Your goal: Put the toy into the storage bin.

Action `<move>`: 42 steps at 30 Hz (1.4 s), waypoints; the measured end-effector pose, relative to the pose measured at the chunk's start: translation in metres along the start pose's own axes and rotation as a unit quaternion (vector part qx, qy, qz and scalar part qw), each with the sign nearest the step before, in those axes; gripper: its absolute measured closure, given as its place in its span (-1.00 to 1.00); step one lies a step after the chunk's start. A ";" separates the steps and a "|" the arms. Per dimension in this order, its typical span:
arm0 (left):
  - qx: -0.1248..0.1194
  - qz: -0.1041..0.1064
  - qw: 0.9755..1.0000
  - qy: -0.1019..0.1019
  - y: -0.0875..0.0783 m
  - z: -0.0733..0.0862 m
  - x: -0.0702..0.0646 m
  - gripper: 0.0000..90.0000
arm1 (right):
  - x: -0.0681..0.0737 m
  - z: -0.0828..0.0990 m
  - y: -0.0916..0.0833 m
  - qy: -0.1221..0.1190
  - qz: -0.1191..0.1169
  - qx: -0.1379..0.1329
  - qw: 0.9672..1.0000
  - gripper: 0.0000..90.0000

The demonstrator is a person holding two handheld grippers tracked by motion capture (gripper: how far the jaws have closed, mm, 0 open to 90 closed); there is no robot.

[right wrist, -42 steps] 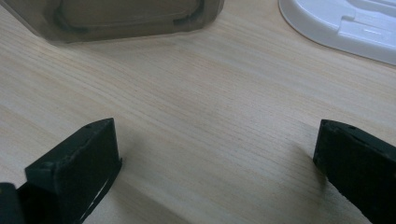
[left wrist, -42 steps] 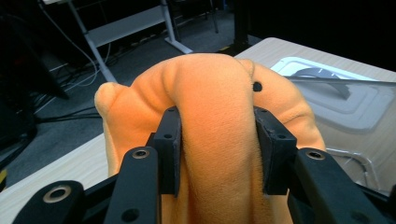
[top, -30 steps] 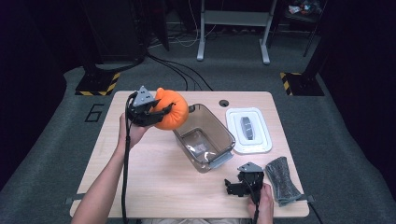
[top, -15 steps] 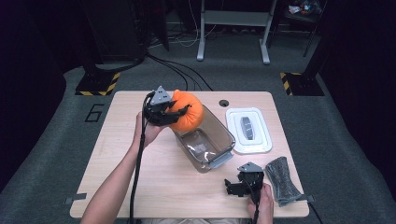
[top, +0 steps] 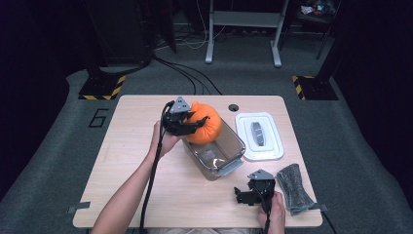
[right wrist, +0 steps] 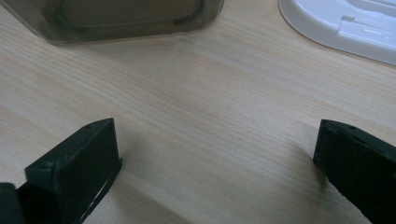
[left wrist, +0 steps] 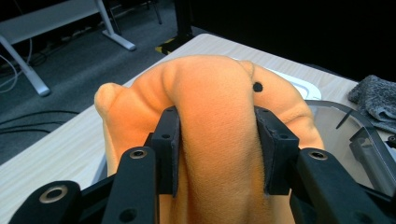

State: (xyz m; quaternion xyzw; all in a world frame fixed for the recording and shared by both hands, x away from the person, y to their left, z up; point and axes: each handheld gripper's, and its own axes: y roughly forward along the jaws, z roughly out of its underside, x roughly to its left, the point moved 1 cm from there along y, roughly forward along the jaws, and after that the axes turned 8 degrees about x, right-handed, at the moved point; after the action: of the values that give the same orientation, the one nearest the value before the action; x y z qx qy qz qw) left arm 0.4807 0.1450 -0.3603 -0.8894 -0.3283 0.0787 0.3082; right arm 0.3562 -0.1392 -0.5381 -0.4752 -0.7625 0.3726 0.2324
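So the orange plush [top: 204, 123] has come across from out over the bare left part of the table and now sits right over the far-left end of the clear container [top: 214, 148], a bit lower than it was a second ago, so you're basically lined up for the drop. Your left gripper [top: 187, 123] is pinching it hard: in the left gripper view the fabric [left wrist: 219, 135] bulges up and over both pads, squeezed into a ridge between them, with the rest of the toy ballooning out beyond the fingertips. From the high view I can't tell if the bottom of the plush is touching the rim yet or hanging just above it. Beyond those fingertips and off to one side you can see the container's near wall [left wrist: 369, 140], so there's open tub right in front of the toy. I'd guess the next bit is just easing it down and forward into the tub before letting go; it's wider than the pinch suggests, so it may puff back out and catch the rim. Your right gripper [top: 253, 191] hasn't budged, parked low on the table [right wrist: 210, 121] with its fingers spread wide and nothing but bare wood between them, the container [right wrist: 116, 18] ahead of the tips and the white lid [top: 258, 136] off past it. The grey cloth [top: 292, 187] lies just beside that hand.
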 end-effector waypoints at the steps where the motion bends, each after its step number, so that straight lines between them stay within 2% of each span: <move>1: -0.002 0.002 1.000 -0.002 0.001 0.000 0.000 0.27 | 0.000 0.000 0.000 0.000 0.000 0.000 1.000 -1.00; 4: 0.005 0.003 1.000 0.002 0.005 0.001 -0.001 0.27 | 0.000 0.000 0.000 -0.001 -0.001 0.001 1.000 -1.00; 19: 0.028 0.008 1.000 -0.007 0.024 0.009 0.000 0.25 | 0.000 0.000 0.000 -0.002 0.000 0.000 1.000 -1.00; 30: 0.053 0.014 0.998 -0.011 0.039 0.015 0.001 0.24 | 0.000 0.000 0.000 -0.002 0.000 0.001 1.000 -1.00; 34: 0.066 0.014 0.998 -0.007 0.042 0.015 0.000 0.22 | 0.000 0.000 0.000 -0.003 -0.002 0.002 1.000 -1.00; 42: 0.078 0.014 0.997 -0.011 0.049 0.017 0.002 0.20 | 0.000 0.000 0.000 -0.005 -0.001 0.002 1.000 -1.00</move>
State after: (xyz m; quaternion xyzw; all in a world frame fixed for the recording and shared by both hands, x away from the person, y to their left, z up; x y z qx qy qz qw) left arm 0.5024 0.1260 -0.4030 -0.8664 -0.3121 0.1177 0.3715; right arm 0.3559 -0.1398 -0.5380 -0.4715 -0.7636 0.3766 0.2298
